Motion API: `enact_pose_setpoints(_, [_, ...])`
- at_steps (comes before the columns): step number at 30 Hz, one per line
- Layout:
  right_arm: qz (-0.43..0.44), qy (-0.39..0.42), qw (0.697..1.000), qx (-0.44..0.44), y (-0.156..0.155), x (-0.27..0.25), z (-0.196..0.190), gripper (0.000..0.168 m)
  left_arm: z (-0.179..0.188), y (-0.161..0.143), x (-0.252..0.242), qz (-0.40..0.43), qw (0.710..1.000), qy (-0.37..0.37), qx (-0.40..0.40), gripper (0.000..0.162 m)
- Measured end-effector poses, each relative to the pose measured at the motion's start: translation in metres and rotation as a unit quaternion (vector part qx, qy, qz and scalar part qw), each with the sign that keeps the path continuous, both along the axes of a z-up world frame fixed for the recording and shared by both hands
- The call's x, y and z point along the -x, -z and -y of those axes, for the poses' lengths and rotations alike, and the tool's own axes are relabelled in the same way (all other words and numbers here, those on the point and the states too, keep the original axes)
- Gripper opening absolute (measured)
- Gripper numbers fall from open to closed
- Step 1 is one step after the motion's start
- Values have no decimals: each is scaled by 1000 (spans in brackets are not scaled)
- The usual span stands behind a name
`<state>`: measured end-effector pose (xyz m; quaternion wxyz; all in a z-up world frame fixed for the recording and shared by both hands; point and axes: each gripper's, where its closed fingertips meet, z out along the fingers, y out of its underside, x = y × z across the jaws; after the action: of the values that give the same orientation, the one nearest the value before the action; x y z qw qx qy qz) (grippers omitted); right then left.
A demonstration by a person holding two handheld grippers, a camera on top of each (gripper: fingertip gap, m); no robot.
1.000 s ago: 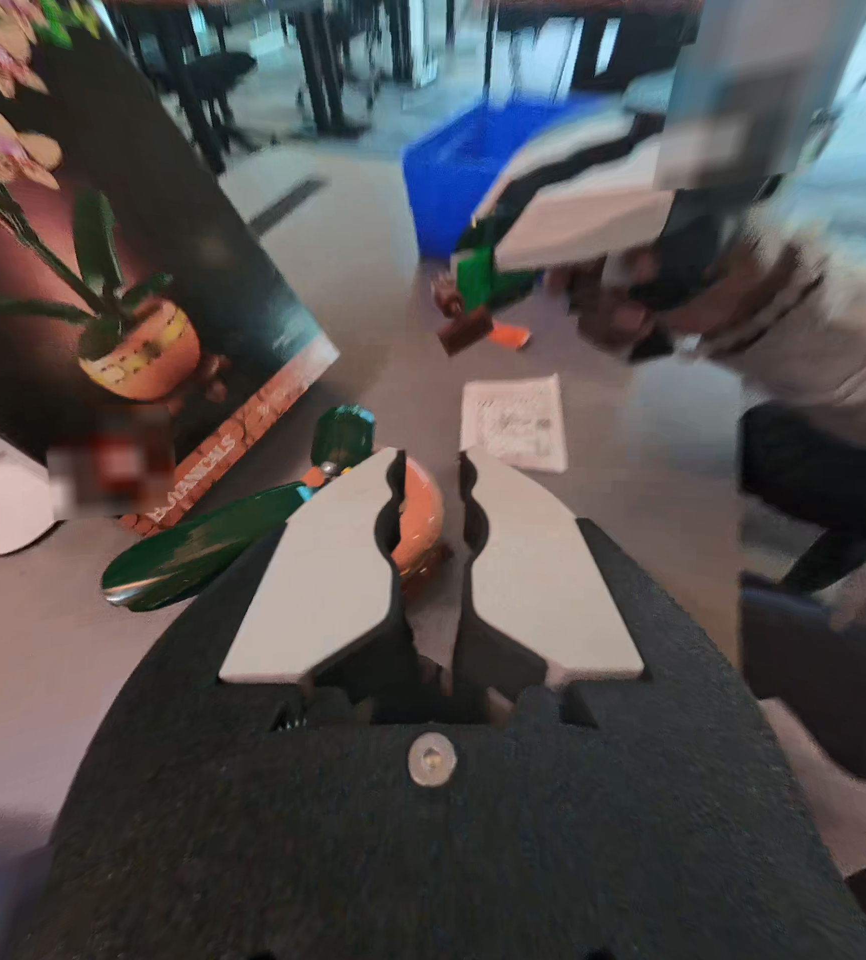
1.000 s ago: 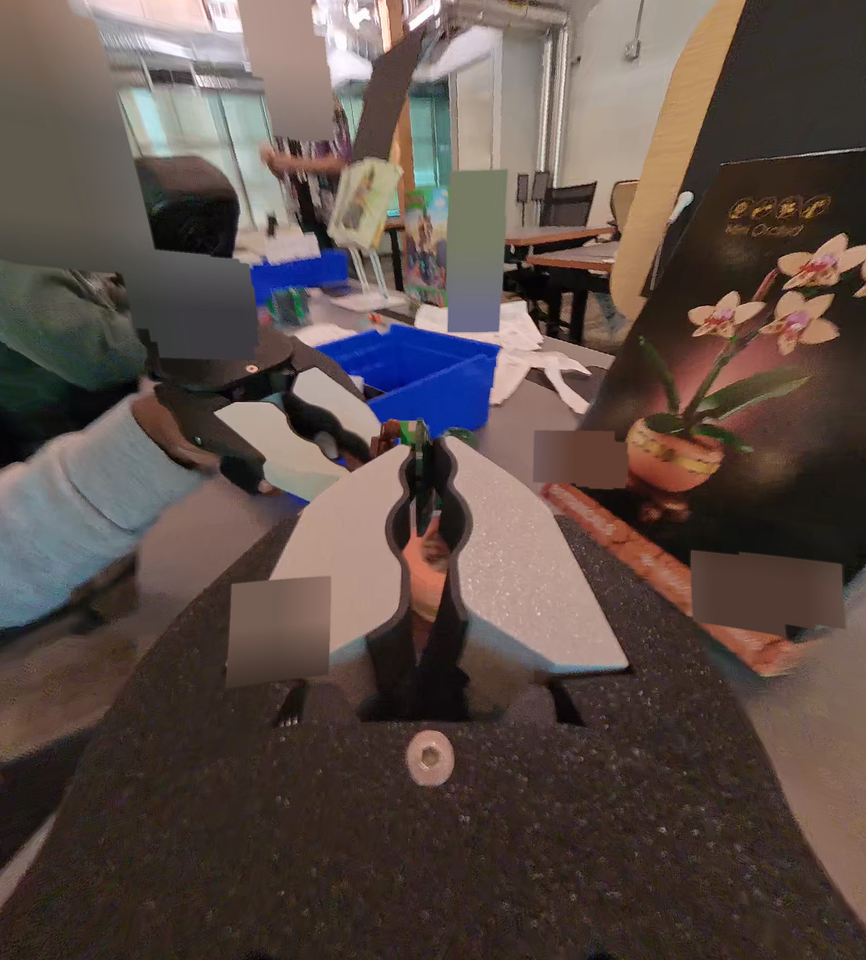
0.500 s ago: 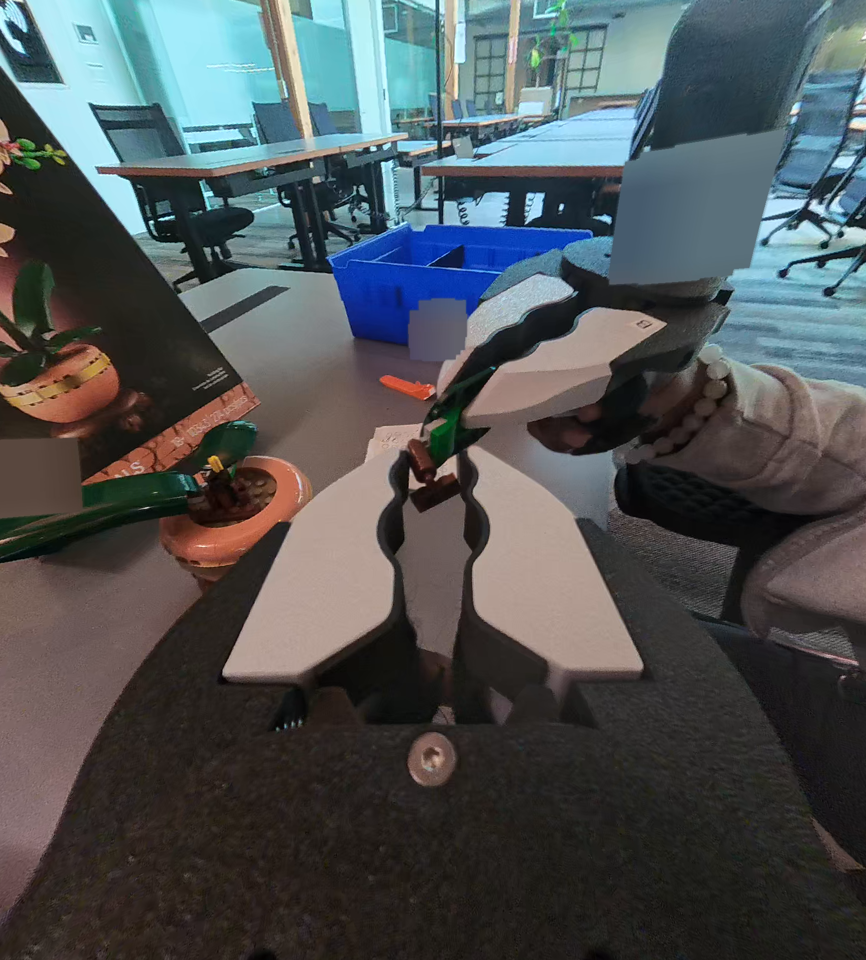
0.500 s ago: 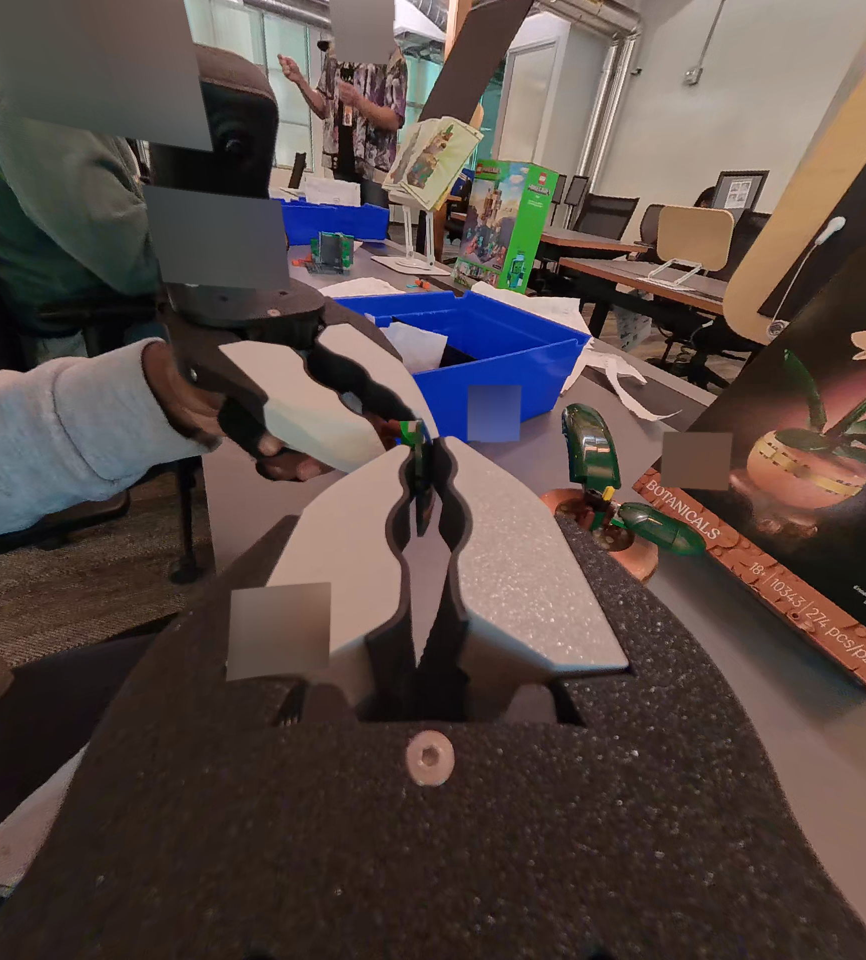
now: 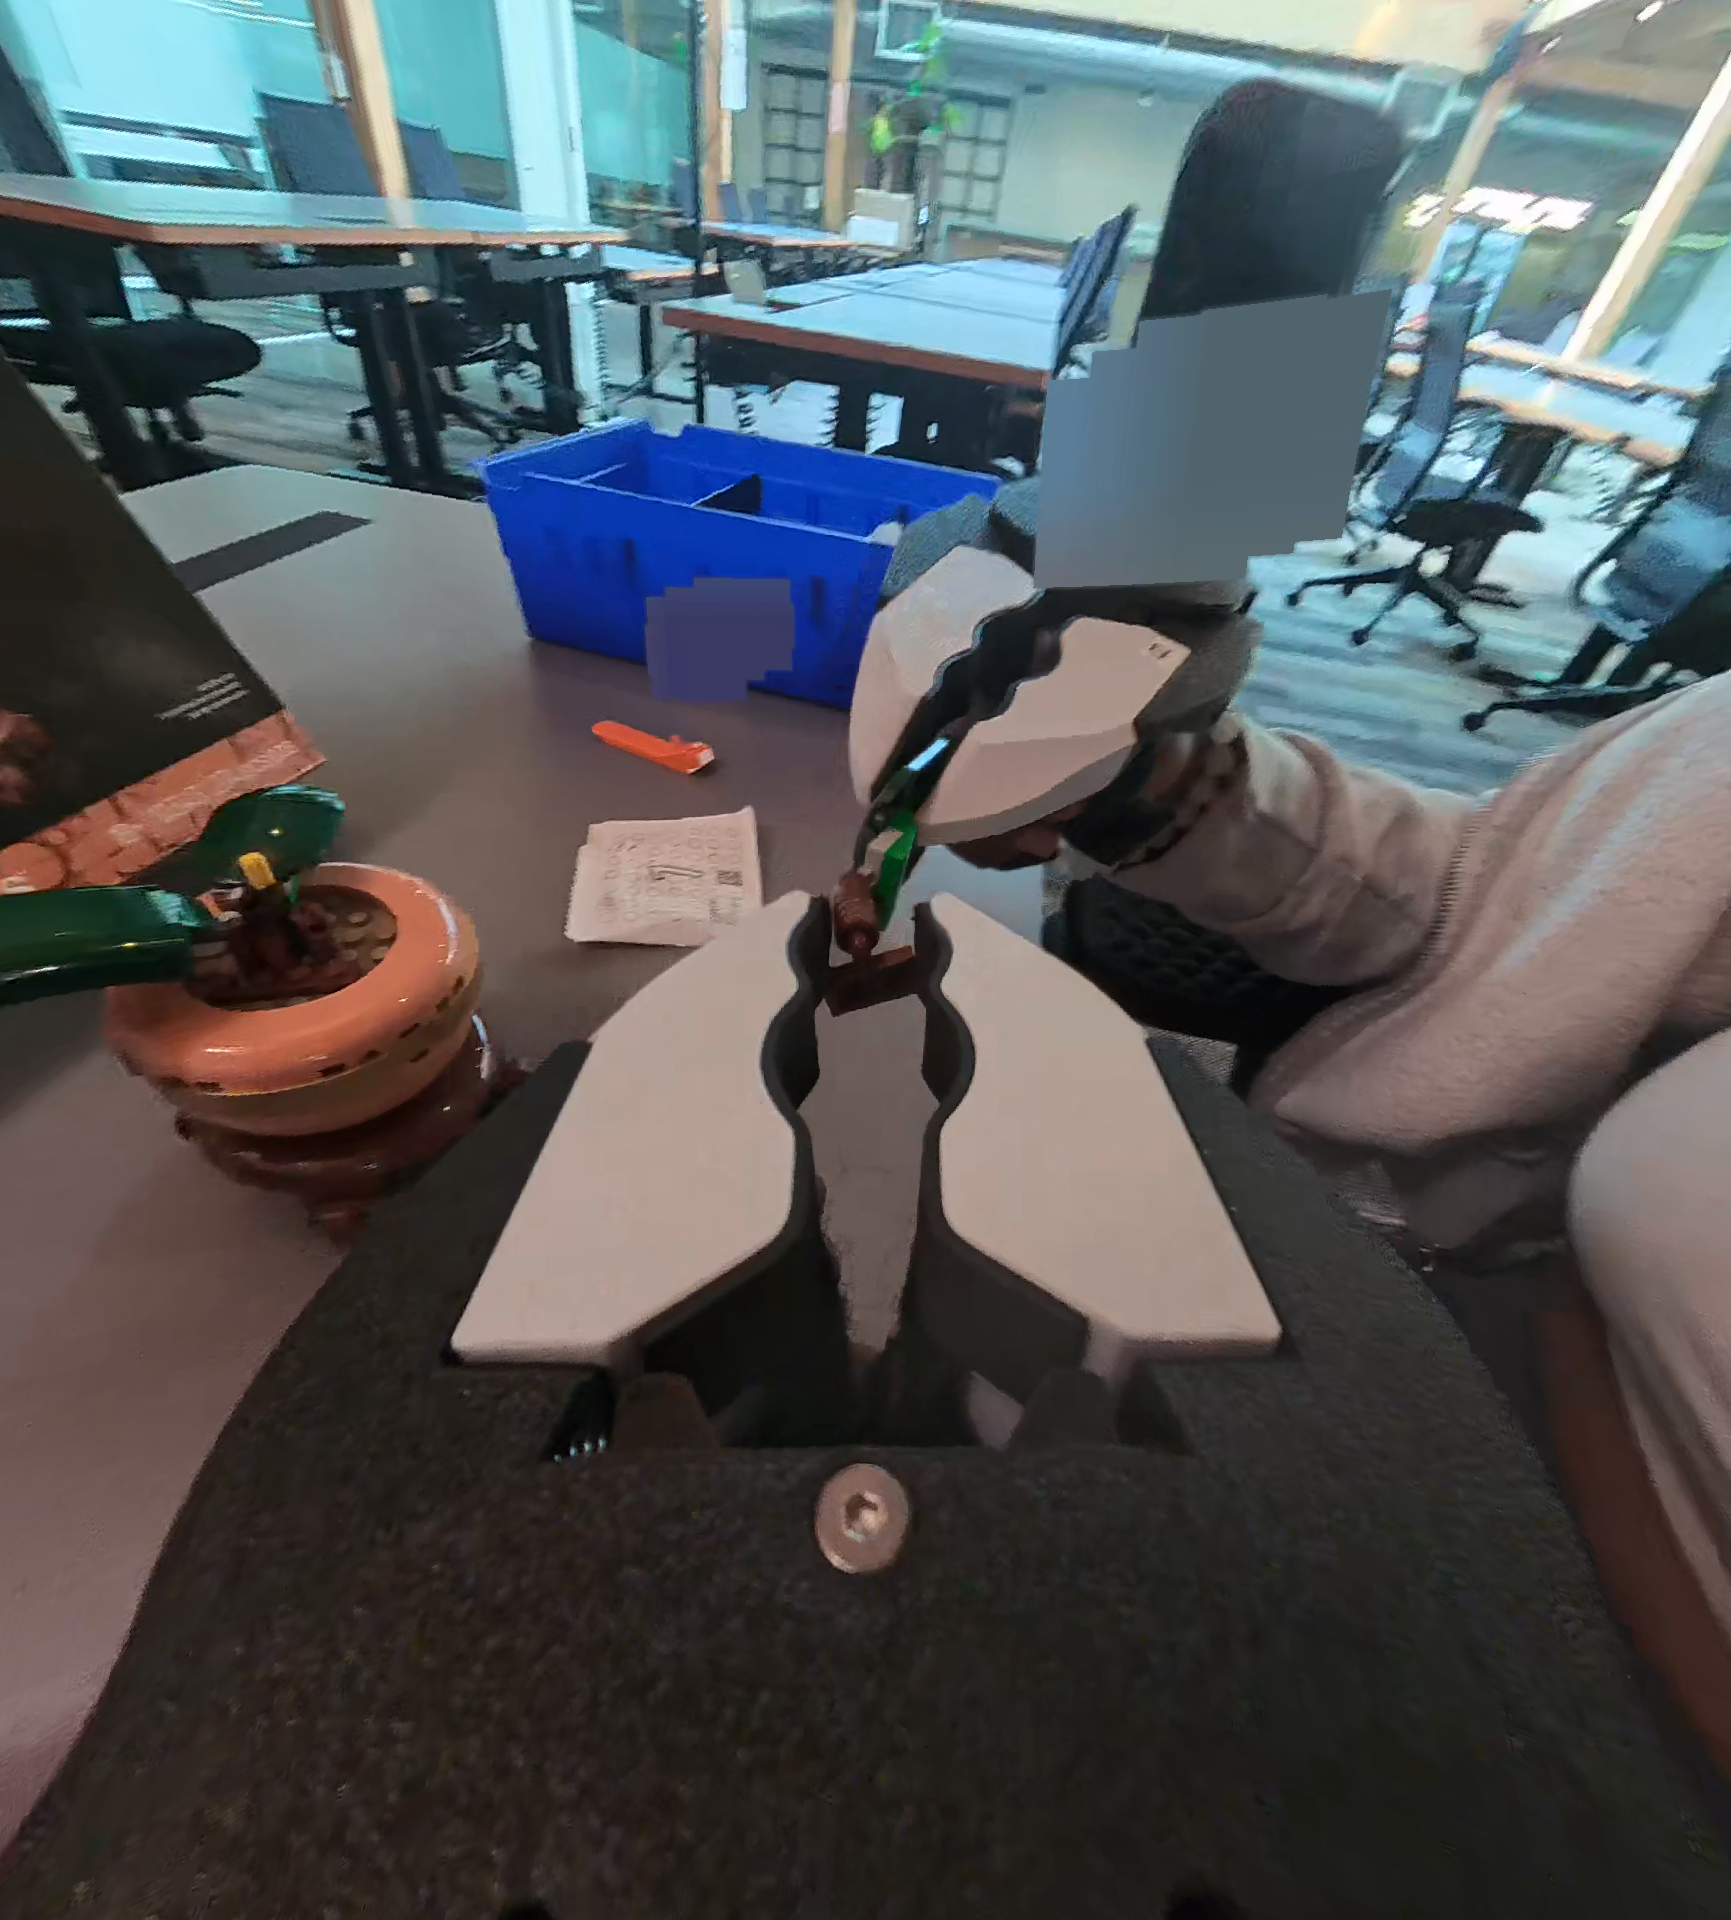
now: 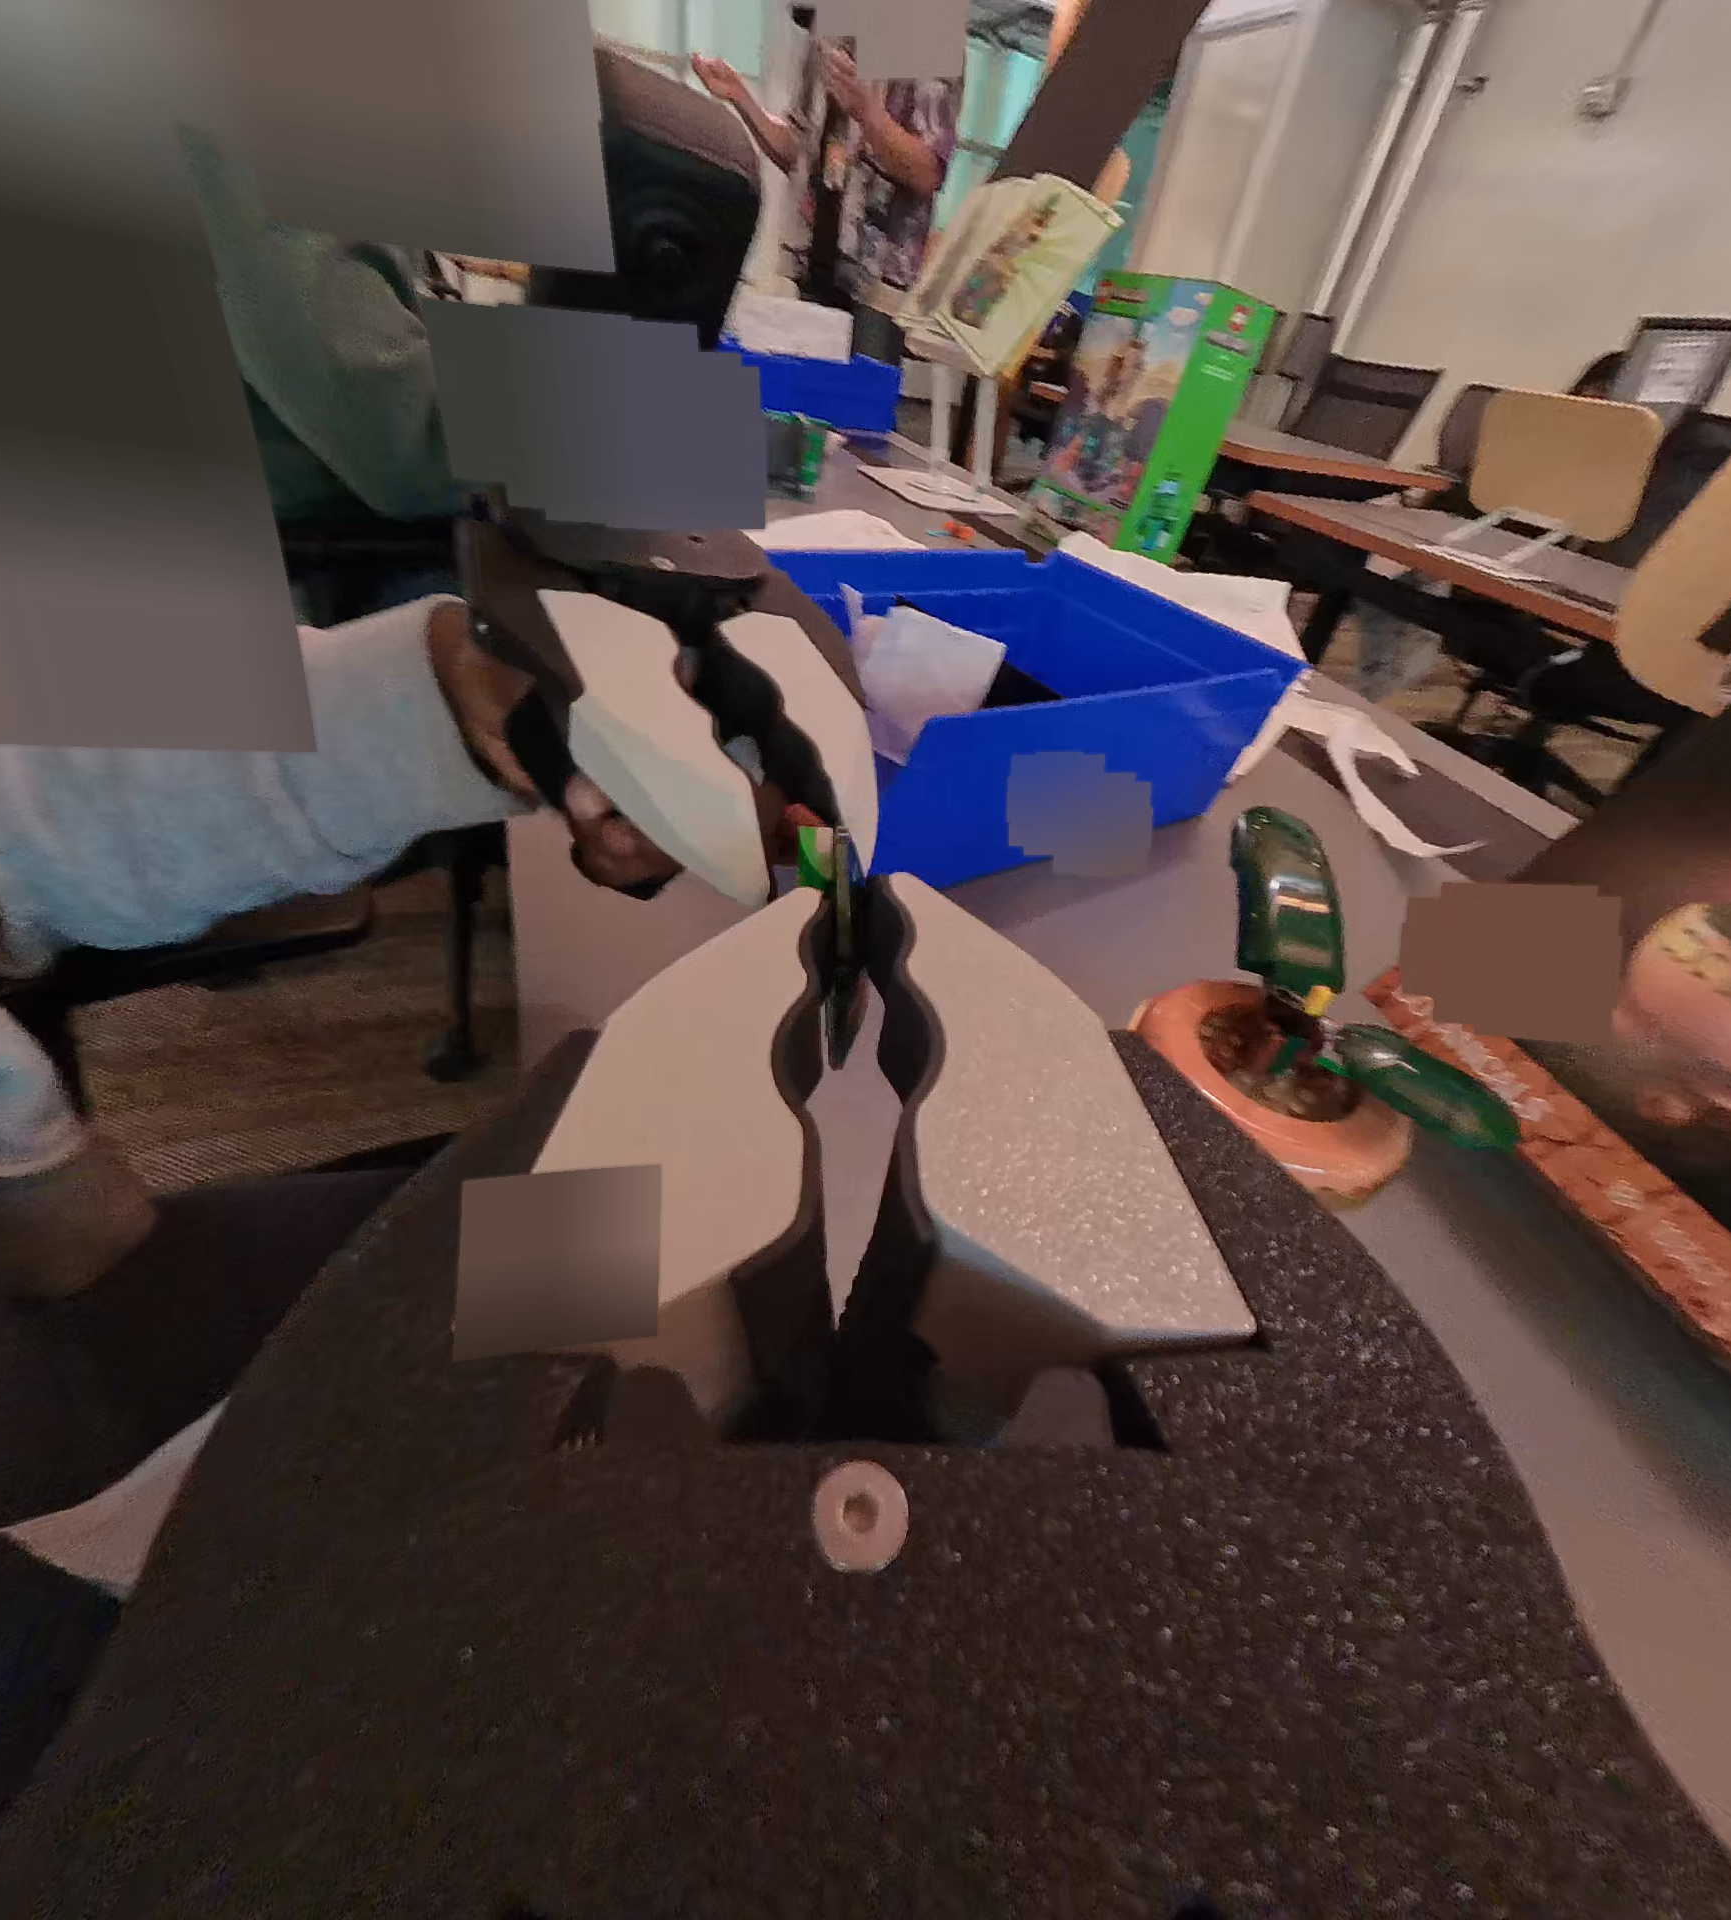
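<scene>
Your right gripper [image 6: 845,914] is clamped on the green stem piece [image 5: 894,842], long axis pointing down into your left gripper [image 5: 869,935], which pinches its brown base brick [image 5: 866,977], both well right of the terracotta pot [image 5: 295,997].

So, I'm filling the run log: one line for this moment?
left gripper: shut on brown piece | right gripper: shut on green stem | pot: beside
</scene>
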<state>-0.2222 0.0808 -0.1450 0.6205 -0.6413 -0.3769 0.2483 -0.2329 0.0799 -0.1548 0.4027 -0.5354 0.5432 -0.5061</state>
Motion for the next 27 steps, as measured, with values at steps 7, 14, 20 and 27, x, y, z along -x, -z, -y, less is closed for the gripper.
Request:
enact_pose_setpoints(7, [-111,-127,983,78,-10,10,21,5,31,-12,14,53,985,141,87,15])
enact_pose_setpoints(14, [-169,-160,963,135,-3,9,22,5,35,-7,13,77,971,180,137,15])
enact_pose_setpoints(20, [-128,-106,984,60,-3,4,15,6,22,-3,7,73,978,133,146,12])
enact_pose_setpoints(27, [-75,-93,991,64,7,1,17,7,20,1,7,65,981,128,132,12])
